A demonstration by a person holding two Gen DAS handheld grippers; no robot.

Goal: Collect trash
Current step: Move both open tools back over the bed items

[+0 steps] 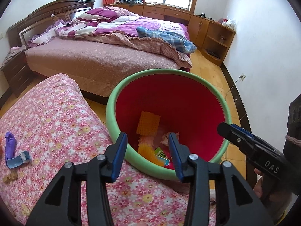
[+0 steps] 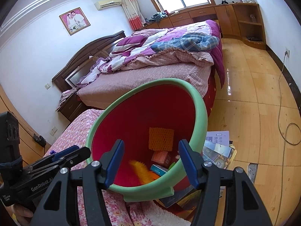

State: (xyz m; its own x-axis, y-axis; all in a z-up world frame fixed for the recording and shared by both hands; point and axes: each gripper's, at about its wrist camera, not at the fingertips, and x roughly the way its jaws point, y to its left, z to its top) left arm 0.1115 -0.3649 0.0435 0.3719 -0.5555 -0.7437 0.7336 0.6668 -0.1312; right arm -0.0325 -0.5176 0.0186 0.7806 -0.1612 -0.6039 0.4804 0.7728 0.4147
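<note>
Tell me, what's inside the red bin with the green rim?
Inside the red bin you can see an orange foam net, a small pinkish box, a teal packet, something yellow-orange and crumpled paper. Whatever lies beneath that pile is covered.

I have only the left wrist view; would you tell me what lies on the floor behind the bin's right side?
Observer: A pile of books lies on the floor beside the bin.
Operator: Thank you. Are the right gripper's jaws apart?
Observer: Yes, the right gripper is open over the bin's mouth, with nothing held.
Operator: Is anything below the bin's near edge?
Observer: A white fleecy cloth lies there, next to the floral cover.
</note>
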